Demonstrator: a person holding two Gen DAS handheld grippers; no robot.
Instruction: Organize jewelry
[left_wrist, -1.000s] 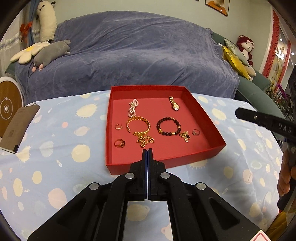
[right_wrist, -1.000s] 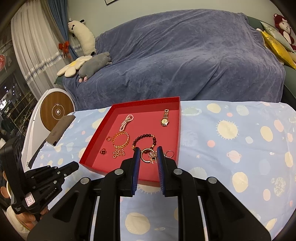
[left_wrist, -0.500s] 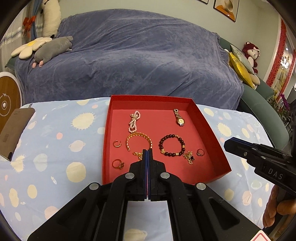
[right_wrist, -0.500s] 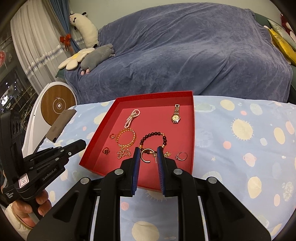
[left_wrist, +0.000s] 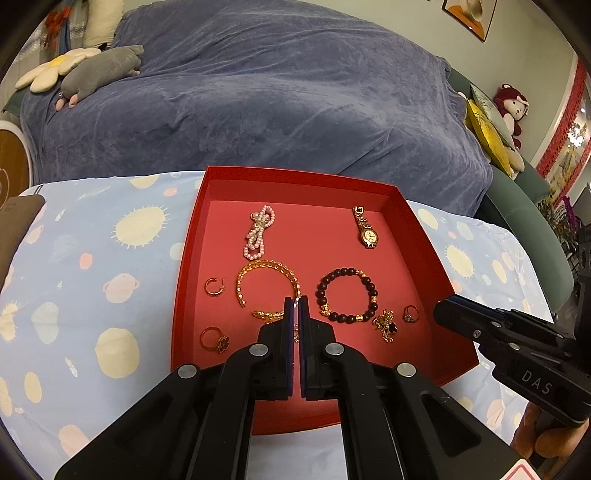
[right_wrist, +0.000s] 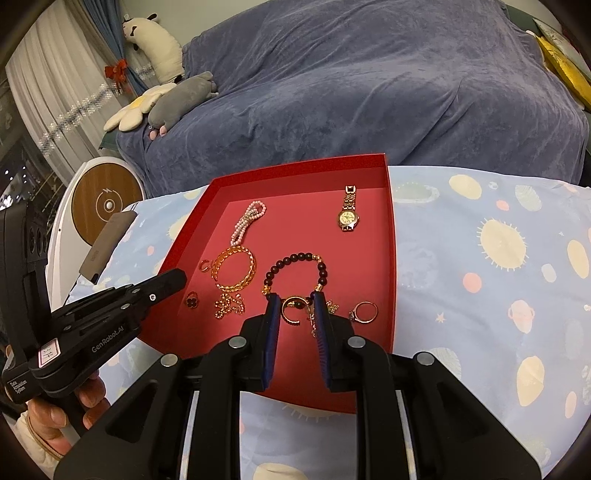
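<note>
Left wrist view: the left gripper (left_wrist: 295, 308) is seen pinched shut, empty, over the red tray (left_wrist: 439, 273), where the jewelry lies spread: pearl strand (left_wrist: 258, 230), watch (left_wrist: 367, 230), gold bracelet (left_wrist: 267, 282), bead bracelet (left_wrist: 347, 293).

Right wrist view: the right gripper (right_wrist: 295, 304) is held narrowly apart, a gold hoop (right_wrist: 293, 308) framed between its pads but not visibly gripped. Little sorting seems left.

Your left wrist camera looks steeply down along its own fingers at the red tray (left_wrist: 424, 236), close in, with the blue-covered sofa (left_wrist: 277, 103) beyond. Your right wrist camera does the same from the tray's right front corner — angled a little leftward, taking in the curtain (right_wrist: 44, 92). Both views share the tray, the patterned cloth (left_wrist: 92, 266) and the sofa — and each catches the other gripper at its edge.
</note>
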